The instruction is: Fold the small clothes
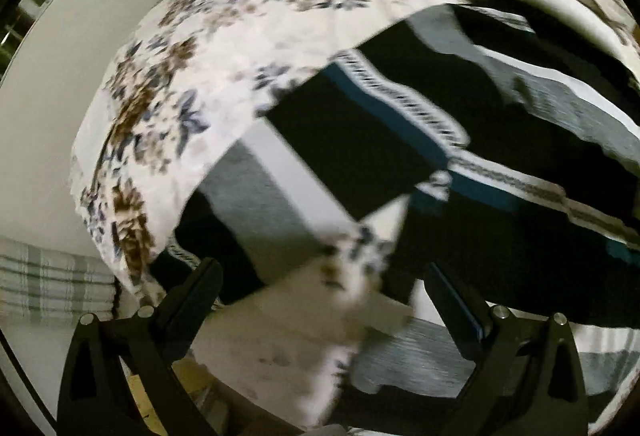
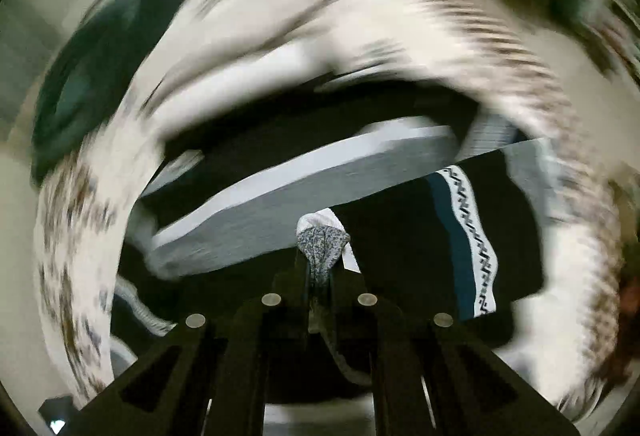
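- Floral cloth (image 2: 322,248): a bunched fold pinched between the closed jaws of the right gripper (image 2: 320,276), above the striped blanket (image 2: 280,195).
- Left gripper (image 1: 324,288): jaws wide, a floral corner (image 1: 360,276) hanging between them, over the same blanket.

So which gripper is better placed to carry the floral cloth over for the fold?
Right, probably. The right gripper is already shut on a bunched edge of the floral cloth. The left gripper stands open; cloth lies between its fingers, but they don't press on it.
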{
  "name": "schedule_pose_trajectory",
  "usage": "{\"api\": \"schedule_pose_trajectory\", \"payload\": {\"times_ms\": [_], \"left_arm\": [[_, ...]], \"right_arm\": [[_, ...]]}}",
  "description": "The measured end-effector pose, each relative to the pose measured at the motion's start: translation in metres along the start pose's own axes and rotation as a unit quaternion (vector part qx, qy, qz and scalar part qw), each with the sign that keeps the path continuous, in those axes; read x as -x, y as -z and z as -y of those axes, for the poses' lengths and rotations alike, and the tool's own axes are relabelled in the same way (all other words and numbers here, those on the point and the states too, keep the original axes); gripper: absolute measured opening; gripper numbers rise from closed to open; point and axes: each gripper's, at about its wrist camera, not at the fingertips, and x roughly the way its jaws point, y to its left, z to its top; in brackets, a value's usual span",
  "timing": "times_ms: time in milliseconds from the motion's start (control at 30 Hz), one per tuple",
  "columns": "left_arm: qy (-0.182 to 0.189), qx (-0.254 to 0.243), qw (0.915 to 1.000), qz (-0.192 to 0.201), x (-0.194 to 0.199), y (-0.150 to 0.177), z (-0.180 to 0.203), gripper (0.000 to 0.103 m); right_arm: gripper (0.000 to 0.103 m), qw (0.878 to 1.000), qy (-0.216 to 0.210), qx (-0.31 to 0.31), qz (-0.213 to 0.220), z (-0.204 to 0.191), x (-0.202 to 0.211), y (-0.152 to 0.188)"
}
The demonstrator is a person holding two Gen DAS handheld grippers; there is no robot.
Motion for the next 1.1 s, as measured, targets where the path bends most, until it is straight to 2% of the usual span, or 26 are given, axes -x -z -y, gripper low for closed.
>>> {"api": "schedule_pose_trajectory", "payload": {"times_ms": [100, 233, 400, 500, 533, 567, 600, 633, 667, 733, 867, 1000, 1100], "left_arm": [[-0.009, 0.016, 0.9998, -0.002, -0.012, -0.001, -0.021, 0.103], [-0.012, 0.028, 0.9995, -0.006, -0.026, -0.002, -0.035, 0.103], [-0.007, 0.040, 0.9991, -0.014, -0.038, -0.003, -0.046, 0.103], [-0.002, 0.052, 0.9986, -0.013, -0.038, -0.006, -0.055, 0.103], [-0.003, 0.054, 0.9985, -0.009, -0.038, -0.007, -0.058, 0.103], [-0.005, 0.056, 0.9984, -0.007, -0.037, -0.008, -0.061, 0.103], [-0.002, 0.056, 0.9984, -0.005, -0.036, -0.009, -0.063, 0.103], [0.004, 0.056, 0.9984, -0.003, -0.035, -0.011, -0.064, 0.103], [0.010, 0.054, 0.9985, 0.001, -0.034, -0.015, -0.064, 0.103], [0.030, 0.044, 0.9986, 0.008, -0.031, -0.026, -0.060, 0.103], [0.081, 0.001, 0.9962, 0.033, -0.023, -0.059, -0.031, 0.103], [0.140, -0.032, 0.9890, 0.034, -0.023, -0.099, 0.012, 0.103], [0.187, -0.052, 0.9808, 0.020, -0.031, -0.130, 0.054, 0.103]], "right_arm": [[0.008, 0.998, 0.000, 0.064, -0.030, -0.084, -0.048, 0.006], [0.007, 0.991, 0.009, 0.126, -0.043, -0.161, -0.087, 0.016], [0.008, 0.989, 0.025, 0.134, -0.065, -0.189, -0.119, 0.017], [0.011, 0.987, 0.004, 0.130, -0.095, -0.184, -0.128, 0.010], [0.017, 0.988, -0.020, 0.117, -0.102, -0.176, -0.124, 0.008], [0.032, 0.988, -0.049, 0.104, -0.107, -0.166, -0.117, 0.005], [0.041, 0.987, -0.076, 0.090, -0.109, -0.155, -0.106, 0.004], [0.058, 0.987, -0.099, 0.074, -0.105, -0.142, -0.094, 0.003], [0.065, 0.987, -0.114, 0.058, -0.097, -0.126, -0.080, 0.004], [0.066, 0.989, -0.119, 0.031, -0.082, -0.090, -0.056, 0.008], [0.067, 0.994, -0.077, -0.031, -0.064, -0.008, -0.028, 0.020], [0.067, 0.995, -0.011, -0.087, -0.057, 0.075, -0.020, 0.038], [0.067, 0.990, 0.008, -0.132, -0.053, 0.122, -0.021, 0.045]]}}
